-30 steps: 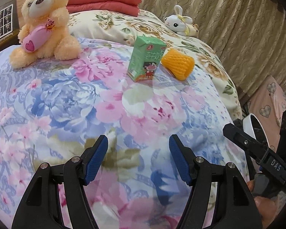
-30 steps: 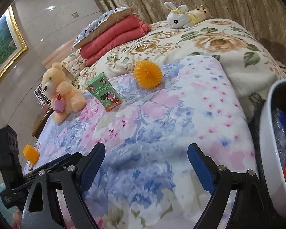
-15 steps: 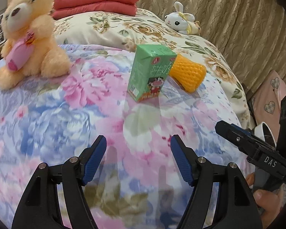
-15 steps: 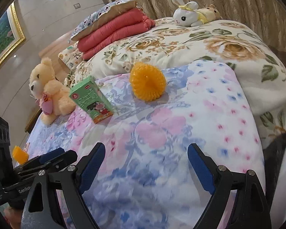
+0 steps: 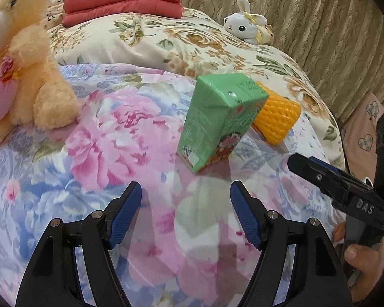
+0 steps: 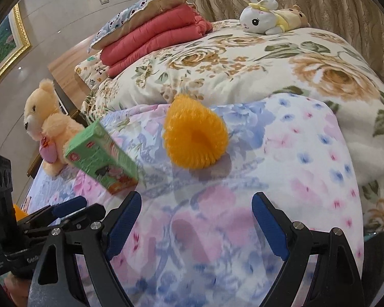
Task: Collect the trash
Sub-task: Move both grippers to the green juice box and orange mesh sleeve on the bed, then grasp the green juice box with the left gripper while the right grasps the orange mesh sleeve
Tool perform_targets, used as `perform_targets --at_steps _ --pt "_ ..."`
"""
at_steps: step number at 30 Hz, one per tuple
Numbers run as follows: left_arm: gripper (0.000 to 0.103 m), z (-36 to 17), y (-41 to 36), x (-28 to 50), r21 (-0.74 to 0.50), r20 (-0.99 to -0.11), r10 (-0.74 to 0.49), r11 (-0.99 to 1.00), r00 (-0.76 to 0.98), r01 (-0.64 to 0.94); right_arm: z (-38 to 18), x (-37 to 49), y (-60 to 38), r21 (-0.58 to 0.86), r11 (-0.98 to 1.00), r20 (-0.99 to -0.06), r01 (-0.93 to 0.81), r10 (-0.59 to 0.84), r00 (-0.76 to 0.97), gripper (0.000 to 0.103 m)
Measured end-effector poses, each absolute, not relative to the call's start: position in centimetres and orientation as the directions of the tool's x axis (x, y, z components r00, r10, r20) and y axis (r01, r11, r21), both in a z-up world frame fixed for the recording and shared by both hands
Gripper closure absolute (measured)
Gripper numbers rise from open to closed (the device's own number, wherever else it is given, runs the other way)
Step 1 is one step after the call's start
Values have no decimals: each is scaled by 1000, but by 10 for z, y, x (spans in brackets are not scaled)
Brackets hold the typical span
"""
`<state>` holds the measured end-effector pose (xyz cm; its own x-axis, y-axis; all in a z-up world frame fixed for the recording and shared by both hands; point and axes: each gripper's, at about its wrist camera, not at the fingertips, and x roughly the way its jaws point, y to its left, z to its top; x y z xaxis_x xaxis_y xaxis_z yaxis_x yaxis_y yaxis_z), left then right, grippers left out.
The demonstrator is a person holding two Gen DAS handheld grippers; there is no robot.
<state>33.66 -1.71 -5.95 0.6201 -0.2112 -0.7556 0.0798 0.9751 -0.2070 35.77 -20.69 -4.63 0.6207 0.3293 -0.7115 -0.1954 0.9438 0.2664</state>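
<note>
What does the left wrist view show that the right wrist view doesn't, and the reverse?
Left wrist only: a pink heart-print cushion at the right edge.
Right wrist only: a gold-framed painting on the wall.
Both: the green juice carton standing beside the orange foam net, the teddy bear, the white bunny toy, and both grippers open.

In your left wrist view the teddy bear (image 5: 25, 76) at nine o'clock is cut off by the frame's edge, its face blurred. The green carton (image 5: 217, 120) hides the near end of the orange foam net (image 5: 279, 117), and its print is too small for you to read. At four o'clock only one finger of the right gripper (image 5: 327, 176) shows. In your right wrist view the carton (image 6: 102, 156) is motion-blurred, and a small orange thing (image 6: 19, 212) at eight o'clock sits mostly behind the left gripper (image 6: 61, 212).
</note>
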Motion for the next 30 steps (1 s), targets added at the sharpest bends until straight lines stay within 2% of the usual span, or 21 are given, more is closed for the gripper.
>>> perform_targets --at_steps 17,19,21,23,27,30 --pt "27 -55 -21 368 -232 -708 -275 960 650 154 -47 399 -197 257 939 -711 -229 344 614 15" --pt "30 -55 -23 369 -228 -704 -278 960 653 162 -48 399 -197 253 939 -707 -231 343 619 24" --pt "47 -55 -26 370 -224 -709 -287 958 644 181 -49 399 -197 251 941 -711 -226 338 617 48" --pt "71 -58 -29 372 -216 -720 -290 957 631 193 -49 398 -200 266 939 -708 -220 345 617 54" --pt "72 -55 -34 366 -189 -713 -281 959 642 211 -46 389 -204 274 937 -698 -216 348 626 66" --pt "72 -53 -36 357 -179 -714 -274 961 645 210 -44 377 -206 286 933 -695 -217 358 624 70"
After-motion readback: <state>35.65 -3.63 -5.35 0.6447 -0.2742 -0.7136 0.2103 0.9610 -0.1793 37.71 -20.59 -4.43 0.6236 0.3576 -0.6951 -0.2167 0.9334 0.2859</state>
